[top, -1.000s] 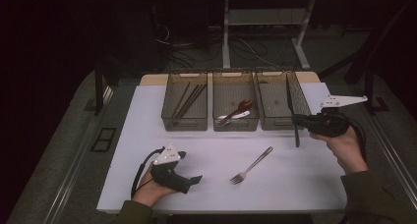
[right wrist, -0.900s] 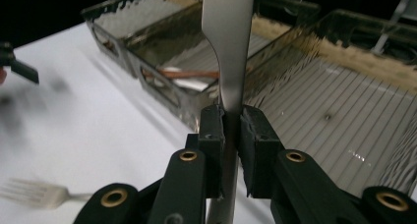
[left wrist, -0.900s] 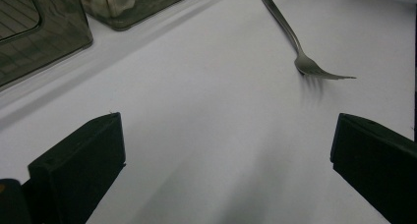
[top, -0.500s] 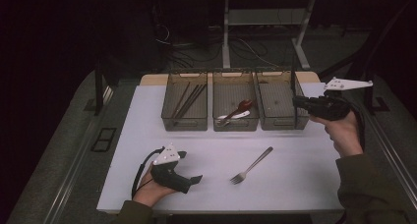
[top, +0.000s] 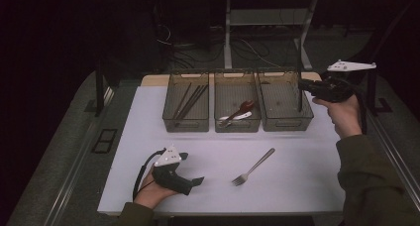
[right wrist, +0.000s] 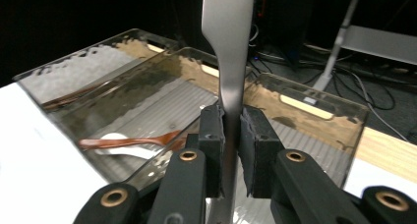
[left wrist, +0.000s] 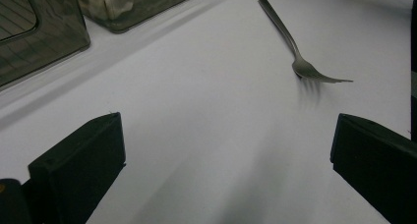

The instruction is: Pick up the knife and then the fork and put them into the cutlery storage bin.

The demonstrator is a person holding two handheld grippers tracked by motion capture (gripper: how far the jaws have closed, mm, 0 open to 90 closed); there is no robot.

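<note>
The right gripper (right wrist: 231, 135) pinches a metal knife (right wrist: 228, 47) by its handle, hanging over the right-hand bin (top: 286, 103) at the upper right of the high view. Held so narrowly, the knife could swing or slip and strike the bin's rim instead of dropping in. A second ago it hung lower, outside the bin. The left gripper (left wrist: 221, 160) rests spread on the tabletop (top: 297, 181) near the fork (top: 253, 166).

A white table (top: 148, 132) bears three clear bins (top: 236, 124) and a fork (top: 253, 166).
</note>
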